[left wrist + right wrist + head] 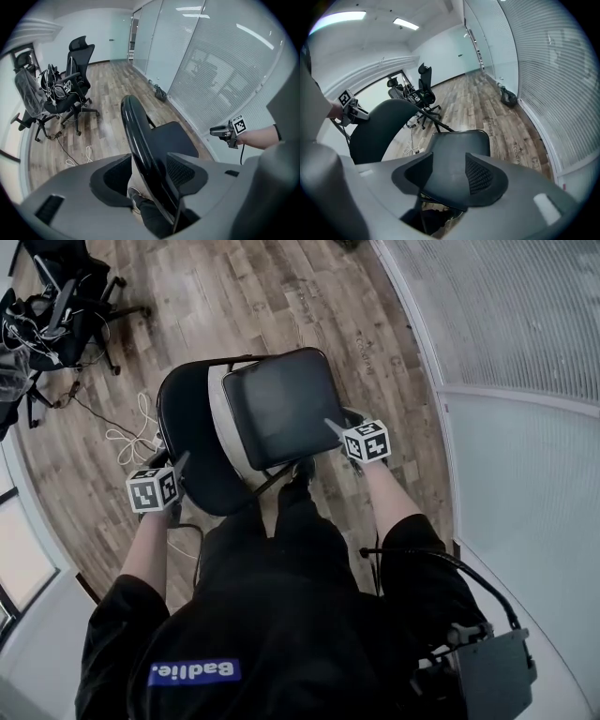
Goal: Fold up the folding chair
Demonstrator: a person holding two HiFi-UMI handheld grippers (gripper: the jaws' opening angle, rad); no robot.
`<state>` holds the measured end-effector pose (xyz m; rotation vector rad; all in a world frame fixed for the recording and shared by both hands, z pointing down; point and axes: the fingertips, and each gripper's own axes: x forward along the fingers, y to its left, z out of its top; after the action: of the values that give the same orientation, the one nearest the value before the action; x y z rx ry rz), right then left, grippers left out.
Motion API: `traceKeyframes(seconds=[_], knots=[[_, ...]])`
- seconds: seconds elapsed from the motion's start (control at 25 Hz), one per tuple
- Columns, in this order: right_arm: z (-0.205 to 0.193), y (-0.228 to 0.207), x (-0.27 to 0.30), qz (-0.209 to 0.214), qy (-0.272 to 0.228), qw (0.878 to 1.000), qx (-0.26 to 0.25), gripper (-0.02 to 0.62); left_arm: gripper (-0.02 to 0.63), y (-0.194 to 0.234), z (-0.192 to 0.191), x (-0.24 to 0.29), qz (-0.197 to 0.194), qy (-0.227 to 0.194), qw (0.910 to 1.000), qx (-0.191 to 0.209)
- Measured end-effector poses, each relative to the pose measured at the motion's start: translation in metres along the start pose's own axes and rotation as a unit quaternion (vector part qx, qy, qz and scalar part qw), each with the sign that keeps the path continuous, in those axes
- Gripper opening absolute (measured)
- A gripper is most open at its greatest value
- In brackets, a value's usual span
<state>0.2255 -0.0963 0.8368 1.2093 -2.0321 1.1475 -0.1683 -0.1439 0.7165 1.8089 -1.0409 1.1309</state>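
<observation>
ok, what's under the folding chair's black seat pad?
Below the black padded seat, a dark frame bar and the person's dark shoe show at its near edge, over wood-plank floor. The seat covers the rest of the frame and the floor beneath.

The seat point(281, 409) of the folding chair point(192, 446) hides most legs from us (head view); we see the office chair point(70, 301) cropped.

Black short-sleeved top point(281, 615), blue chest label point(194, 671); black-white marker cubes point(153, 489) on left gripper point(180, 465), right gripper point(333, 427); black cable point(450, 563) to box point(492, 671).
</observation>
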Motion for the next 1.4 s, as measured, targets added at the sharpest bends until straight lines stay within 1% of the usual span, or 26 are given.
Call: traceKeyframes(seconds=[0.12,0.24,0.44,0.6,0.68,0.72,0.92,1.16,1.28,1.32,1.4], knots=[[-0.006,-0.025,0.015,-0.008,0.008,1.0,0.015,0.195,0.216,-0.001,-0.003,0.009,-0.006,0.011,0.9999,-0.005],[-0.02,-0.046,0.03,-0.012,0.014,0.999,0.033,0.204,0.216,-0.003,-0.006,0.017,-0.011,0.014,0.9998,-0.007],[-0.052,-0.076,0.063,-0.014,0.031,0.998,0.049,0.209,0.216,-0.002,0.004,0.025,-0.001,-0.005,0.9999,-0.011],[-0.072,-0.106,0.092,-0.008,0.039,0.997,0.071,0.229,0.216,-0.004,0.007,0.033,-0.002,-0.02,0.9997,-0.015],[-0.085,-0.115,0.105,-0.002,0.039,0.996,0.085,0.25,0.216,-0.003,0.005,0.034,0.0,-0.028,0.9994,-0.022],[-0.09,-0.12,0.111,0.001,0.038,0.995,0.09,0.265,0.216,-0.003,0.005,0.034,0.002,-0.033,0.9991,-0.024],[-0.101,-0.145,0.143,0.025,0.03,0.992,0.117,0.29,0.216,-0.002,0.008,0.038,0.009,-0.053,0.9983,-0.024],[-0.123,-0.161,0.175,0.061,0.035,0.988,0.139,0.293,0.215,-0.001,0.006,0.043,0.024,-0.066,0.9973,-0.023],[-0.133,-0.166,0.186,0.083,0.034,0.983,0.158,0.298,0.215,0.001,0.005,0.045,0.026,-0.068,0.997,-0.028],[-0.135,-0.167,0.189,0.092,0.032,0.981,0.167,0.315,0.215,0.001,0.005,0.045,0.025,-0.068,0.9969,-0.031],[-0.137,-0.168,0.192,0.12,0.027,0.974,0.189,0.318,0.215,0.002,0.006,0.046,0.023,-0.069,0.9967,-0.035]])
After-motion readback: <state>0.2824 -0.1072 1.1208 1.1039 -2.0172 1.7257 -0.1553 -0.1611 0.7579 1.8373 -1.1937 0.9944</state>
